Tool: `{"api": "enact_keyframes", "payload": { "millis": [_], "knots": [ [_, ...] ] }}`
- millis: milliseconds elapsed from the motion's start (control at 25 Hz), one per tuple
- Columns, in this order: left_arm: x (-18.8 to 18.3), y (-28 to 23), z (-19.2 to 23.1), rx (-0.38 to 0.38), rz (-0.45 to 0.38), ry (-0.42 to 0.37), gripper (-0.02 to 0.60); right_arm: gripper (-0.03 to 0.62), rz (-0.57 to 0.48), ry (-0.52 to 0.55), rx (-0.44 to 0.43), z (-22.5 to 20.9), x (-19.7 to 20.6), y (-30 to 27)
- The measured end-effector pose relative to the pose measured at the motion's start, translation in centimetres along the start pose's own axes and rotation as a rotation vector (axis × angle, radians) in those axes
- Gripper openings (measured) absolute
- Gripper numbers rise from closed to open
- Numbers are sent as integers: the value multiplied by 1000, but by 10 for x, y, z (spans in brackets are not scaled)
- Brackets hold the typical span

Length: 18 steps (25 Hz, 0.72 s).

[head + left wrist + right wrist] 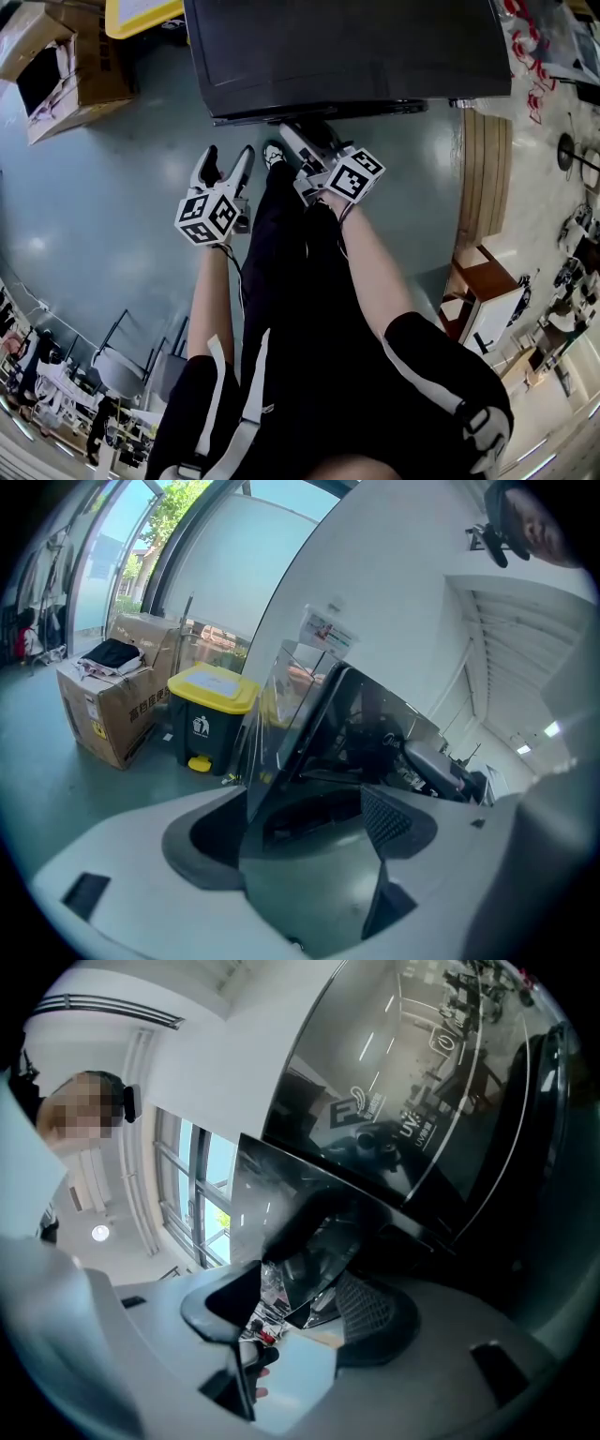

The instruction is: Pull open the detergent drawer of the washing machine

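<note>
The washer [347,47] stands before you, its drawer [314,1232] seemingly not yet out, on the front just under the top edge. Your right gripper [305,141] has it between parted jaws, not clearly pinching, so clamp firmly, then pull straight back. Your left gripper [228,157] hangs aside, jaws spread, holding nothing.

We show a glossy grey-green floor [84,216], an open cardboard box [105,710] beside a yellow-lidded bin [210,716], tall daylit windows [112,564] behind them, a slatted wooden panel [486,178] at right.

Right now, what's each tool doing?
Left tool: open, empty.
Right tool: open, drawer between its jaws, not clamped.
</note>
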<state>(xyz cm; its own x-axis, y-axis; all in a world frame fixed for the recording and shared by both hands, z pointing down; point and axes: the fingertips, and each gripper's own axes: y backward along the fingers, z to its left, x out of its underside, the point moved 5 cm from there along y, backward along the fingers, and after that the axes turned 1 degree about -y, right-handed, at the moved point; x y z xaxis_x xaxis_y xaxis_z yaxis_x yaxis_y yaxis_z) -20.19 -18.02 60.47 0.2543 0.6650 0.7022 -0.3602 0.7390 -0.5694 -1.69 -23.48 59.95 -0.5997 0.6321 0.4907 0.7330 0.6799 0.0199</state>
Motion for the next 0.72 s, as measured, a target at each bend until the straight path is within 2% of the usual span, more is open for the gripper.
{"api": "enact_keyframes", "payload": {
  "millis": [200, 360, 480, 560, 720],
  "knots": [
    [-1, 1, -5, 16, -12, -14, 385, 274, 33, 20, 3, -1, 2, 1],
    [-6, -4, -9, 44, -29, -59, 385, 215, 142, 172, 100, -8, 16, 1],
    [-17, -8, -11, 59, -51, -111, 385, 275, 217, 250, 144, -5, 28, 8],
    [-24, -11, -15, 71, -71, -133, 385, 282, 232, 318, 211, -4, 25, 21],
    [-33, -16, -23, 92, -102, -153, 385, 265, 225, 517, 417, -4, -1, 54]
  ]
}}
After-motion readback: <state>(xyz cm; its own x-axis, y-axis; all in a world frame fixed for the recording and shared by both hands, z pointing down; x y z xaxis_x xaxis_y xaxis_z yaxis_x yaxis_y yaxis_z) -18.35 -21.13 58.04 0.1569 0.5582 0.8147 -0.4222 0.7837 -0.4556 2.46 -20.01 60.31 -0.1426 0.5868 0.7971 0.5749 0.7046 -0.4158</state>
